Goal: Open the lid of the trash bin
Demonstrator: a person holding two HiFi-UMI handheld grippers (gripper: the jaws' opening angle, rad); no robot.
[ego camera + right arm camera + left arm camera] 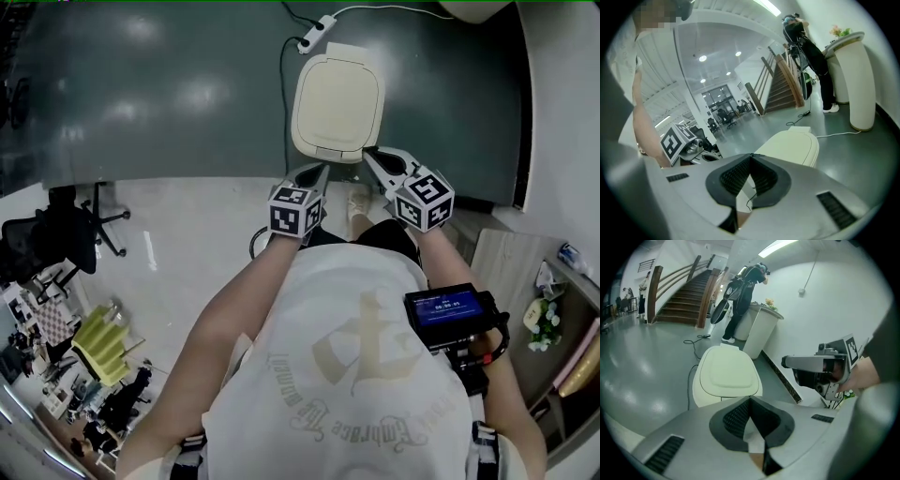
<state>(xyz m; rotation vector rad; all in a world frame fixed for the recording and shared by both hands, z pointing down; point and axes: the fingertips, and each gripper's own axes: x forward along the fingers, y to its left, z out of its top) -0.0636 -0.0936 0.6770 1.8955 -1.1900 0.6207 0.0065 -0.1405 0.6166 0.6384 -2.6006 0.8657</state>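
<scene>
Shows cream-white on the trash bin lid (pixel 337 98), dark grey-green on the floor (pixel 141 84). Carries black-and-white square markers (pixel 296 210) on the left gripper (pixel 317 172) and right gripper (pixel 377 161), with black ribbed pads (pixel 736 418). Glows blue on the screen (pixel 448 307); prints beige lettering across the white shirt (pixel 309 309).

Glossy grey floor (pixel 169 94), cream trash bin (pixel 337 98) on it, perhaps a power strip (pixel 317 33)

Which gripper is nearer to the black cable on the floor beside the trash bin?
Left. The left gripper is just right of the black cable, before the trash bin front edge. The right gripper is farther right, at the bin's other front corner.
</scene>
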